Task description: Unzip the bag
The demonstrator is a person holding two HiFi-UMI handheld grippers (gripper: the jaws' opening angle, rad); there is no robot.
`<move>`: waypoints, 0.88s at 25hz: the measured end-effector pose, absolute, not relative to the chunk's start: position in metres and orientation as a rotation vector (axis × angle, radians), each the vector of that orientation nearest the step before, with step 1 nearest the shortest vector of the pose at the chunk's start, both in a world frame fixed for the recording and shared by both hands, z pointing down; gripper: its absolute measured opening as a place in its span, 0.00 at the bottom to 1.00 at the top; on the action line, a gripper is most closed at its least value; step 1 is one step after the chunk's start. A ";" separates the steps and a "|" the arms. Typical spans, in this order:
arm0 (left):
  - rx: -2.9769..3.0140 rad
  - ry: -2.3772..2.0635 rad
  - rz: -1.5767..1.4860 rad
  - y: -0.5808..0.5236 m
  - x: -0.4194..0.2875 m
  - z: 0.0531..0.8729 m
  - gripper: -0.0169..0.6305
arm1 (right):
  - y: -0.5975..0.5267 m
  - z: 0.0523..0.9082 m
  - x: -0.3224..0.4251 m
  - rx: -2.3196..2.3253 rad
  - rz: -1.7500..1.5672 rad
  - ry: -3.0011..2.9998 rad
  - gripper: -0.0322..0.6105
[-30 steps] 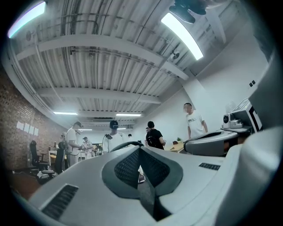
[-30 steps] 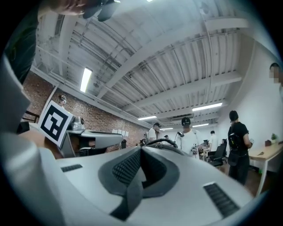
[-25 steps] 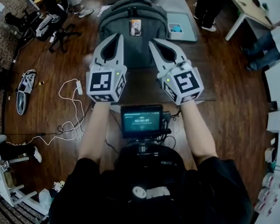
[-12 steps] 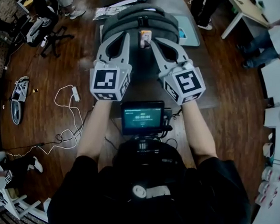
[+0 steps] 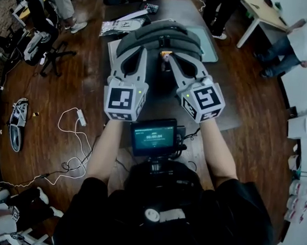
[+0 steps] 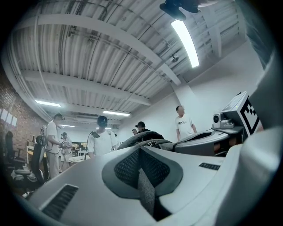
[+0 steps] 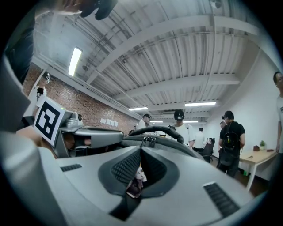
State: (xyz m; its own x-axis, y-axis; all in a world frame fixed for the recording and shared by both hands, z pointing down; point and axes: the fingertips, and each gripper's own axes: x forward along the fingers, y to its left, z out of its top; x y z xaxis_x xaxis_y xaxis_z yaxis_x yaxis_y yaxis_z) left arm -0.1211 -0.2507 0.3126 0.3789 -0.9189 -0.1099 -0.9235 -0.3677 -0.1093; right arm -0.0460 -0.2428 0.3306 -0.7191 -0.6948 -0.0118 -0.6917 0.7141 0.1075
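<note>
Grey bag (image 5: 165,35) lies lengthwise straight ahead, under the left gripper (image 5: 142,49) and right gripper (image 5: 171,58), both closed on nothing, with its zip pulls (image 7: 148,141) just beyond their tips.

Both forearms (image 5: 104,147) stretch forward side by side, sleeves ending above the elbows. The left tool (image 5: 139,51) points ahead, roughly level, with its jaws pressed together. The right tool (image 5: 171,58) angles slightly inward beside it, its jaws all but closed.
</note>
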 end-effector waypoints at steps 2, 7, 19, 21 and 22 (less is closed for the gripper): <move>-2.483 1.666 0.045 -0.253 -0.121 0.313 0.03 | -0.249 0.335 -0.045 1.145 -0.108 -2.879 0.09; -2.480 1.660 0.034 -0.254 -0.120 0.313 0.03 | -0.261 0.343 -0.048 1.065 0.001 -2.869 0.16; -2.437 1.744 0.031 -0.261 -0.122 0.314 0.03 | -0.274 0.346 -0.048 0.990 -0.625 -2.386 0.28; -2.430 1.756 0.030 -0.261 -0.122 0.315 0.03 | -0.276 0.347 -0.050 0.966 -0.836 -2.253 0.28; -2.429 1.761 0.032 -0.261 -0.123 0.315 0.03 | -0.275 0.346 -0.052 0.960 -0.914 -2.207 0.28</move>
